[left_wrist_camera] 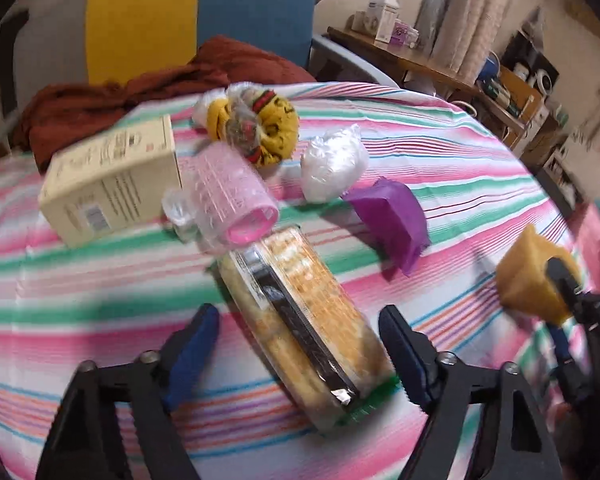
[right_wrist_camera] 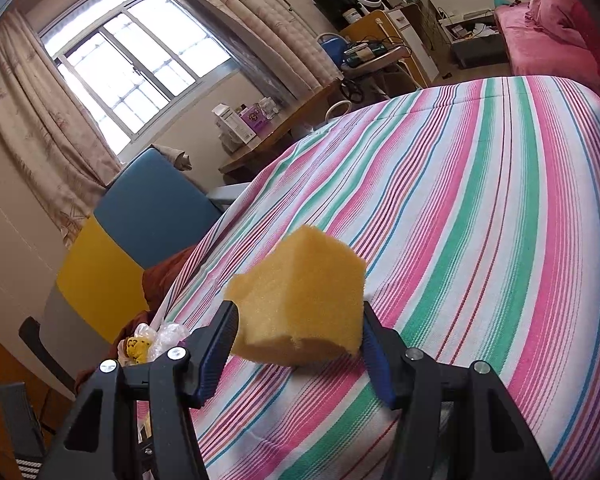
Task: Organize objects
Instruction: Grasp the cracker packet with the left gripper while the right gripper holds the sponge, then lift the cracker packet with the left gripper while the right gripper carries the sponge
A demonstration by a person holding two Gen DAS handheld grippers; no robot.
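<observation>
Your right gripper [right_wrist_camera: 296, 344] is clamped on a yellow sponge [right_wrist_camera: 300, 300] above the striped cloth [right_wrist_camera: 480, 220]. Your left gripper [left_wrist_camera: 300, 332] stands apart, straddling a biscuit packet [left_wrist_camera: 296, 320] lying on that cloth.

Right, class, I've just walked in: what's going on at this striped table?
A person is sorting objects with two handheld grippers. The right gripper holds a yellow sponge above the striped cloth. The left gripper, jaws open, straddles a packet of biscuits lying on the cloth, not yet gripping it.
</observation>
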